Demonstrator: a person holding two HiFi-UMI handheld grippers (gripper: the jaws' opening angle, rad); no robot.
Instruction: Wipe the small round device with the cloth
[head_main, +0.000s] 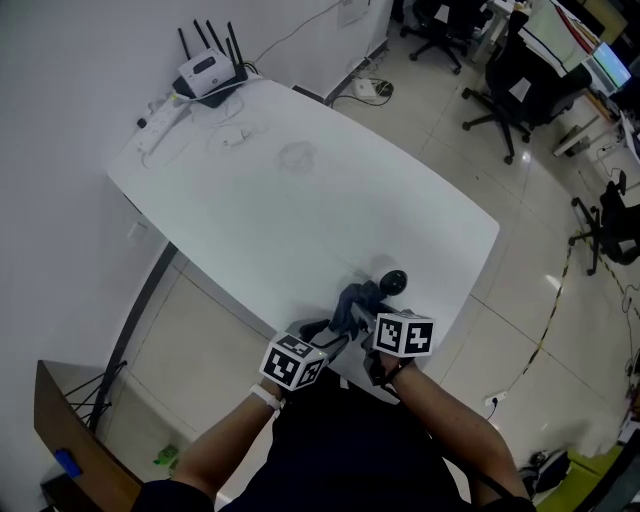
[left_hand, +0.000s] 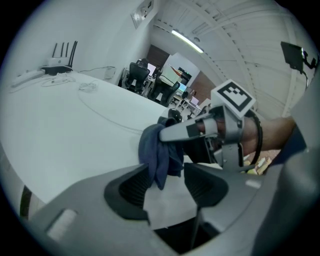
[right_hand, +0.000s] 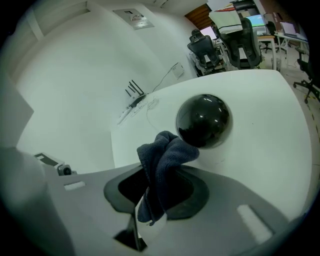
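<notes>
My left gripper hangs over the near edge of the white table, jaws well apart and gripping nothing, with the dark blue cloth dangling just in front of them. My right gripper is clamped on that cloth, its bunched top just beside the small round black device on the table

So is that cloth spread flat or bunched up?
Bunched up: the cloth hangs crumpled, pinched in the right gripper, near the round device.
</notes>
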